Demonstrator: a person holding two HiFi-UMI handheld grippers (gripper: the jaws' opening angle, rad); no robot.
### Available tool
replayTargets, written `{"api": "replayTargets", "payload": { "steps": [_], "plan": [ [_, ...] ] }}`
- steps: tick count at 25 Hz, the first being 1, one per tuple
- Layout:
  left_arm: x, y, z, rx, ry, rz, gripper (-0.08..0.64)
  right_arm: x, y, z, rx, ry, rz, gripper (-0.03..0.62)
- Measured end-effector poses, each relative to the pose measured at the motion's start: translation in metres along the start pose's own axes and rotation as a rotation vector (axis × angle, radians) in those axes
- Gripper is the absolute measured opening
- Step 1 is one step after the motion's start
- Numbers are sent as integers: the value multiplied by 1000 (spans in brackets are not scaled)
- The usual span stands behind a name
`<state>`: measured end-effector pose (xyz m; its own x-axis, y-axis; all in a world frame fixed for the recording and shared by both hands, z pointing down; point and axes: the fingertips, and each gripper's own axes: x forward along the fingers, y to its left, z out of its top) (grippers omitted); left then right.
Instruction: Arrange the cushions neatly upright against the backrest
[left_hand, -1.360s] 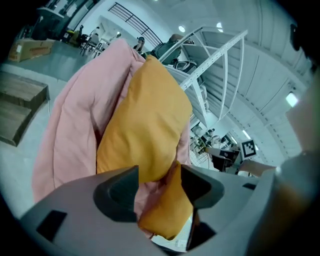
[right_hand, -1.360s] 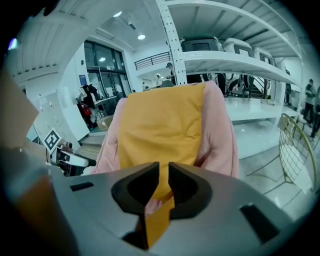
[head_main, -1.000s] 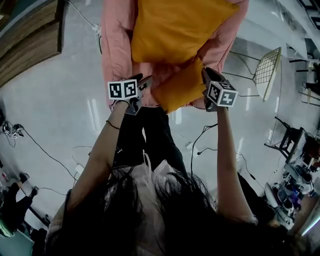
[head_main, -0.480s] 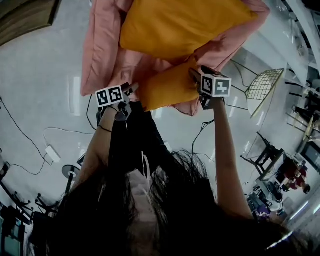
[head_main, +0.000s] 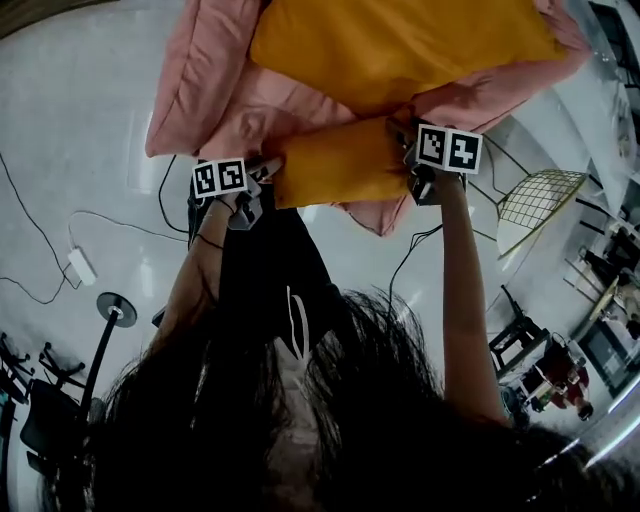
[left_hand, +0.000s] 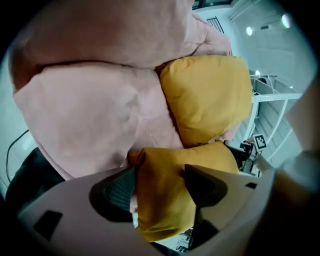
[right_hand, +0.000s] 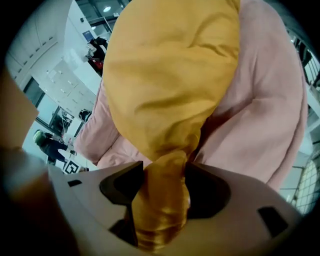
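In the head view the small yellow cushion (head_main: 335, 172) lies across the front of the pink sofa (head_main: 195, 85), just below the large yellow cushion (head_main: 400, 45) leaning on the backrest, with the left gripper (head_main: 272, 168) at its left end and the right gripper (head_main: 402, 135) at its right. The left gripper view shows its fingers (left_hand: 204, 184) wide, just opening, the small cushion's corner between them. The right gripper view shows fingers (right_hand: 122, 186) likewise wide after just opening, a bunched corner of that cushion between them.

2 mustard-yellow cushions (head_main: 400, 45), pink sofa (head_main: 200, 75)
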<state>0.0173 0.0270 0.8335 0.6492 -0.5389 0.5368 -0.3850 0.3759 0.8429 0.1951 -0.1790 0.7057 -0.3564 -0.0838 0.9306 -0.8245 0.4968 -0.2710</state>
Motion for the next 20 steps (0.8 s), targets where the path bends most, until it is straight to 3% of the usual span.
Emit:
{"api": "replayTargets", "payload": {
  "steps": [3, 8, 15, 20],
  "plan": [
    [7, 4, -7, -87, -38, -37, 304, 2, 0, -3, 39, -10, 22, 250],
    [13, 1, -9, -273, -81, -170, 304, 5, -3, -7, 87, -35, 45, 228],
    [10, -1, -12, -258, -28, -181, 293, 5, 6, -12, 36, 40, 89, 180],
    [4, -7, -20, -201, 44, -148, 261, -4, 15, -15, 3, 15, 117, 165]
  ]
}}
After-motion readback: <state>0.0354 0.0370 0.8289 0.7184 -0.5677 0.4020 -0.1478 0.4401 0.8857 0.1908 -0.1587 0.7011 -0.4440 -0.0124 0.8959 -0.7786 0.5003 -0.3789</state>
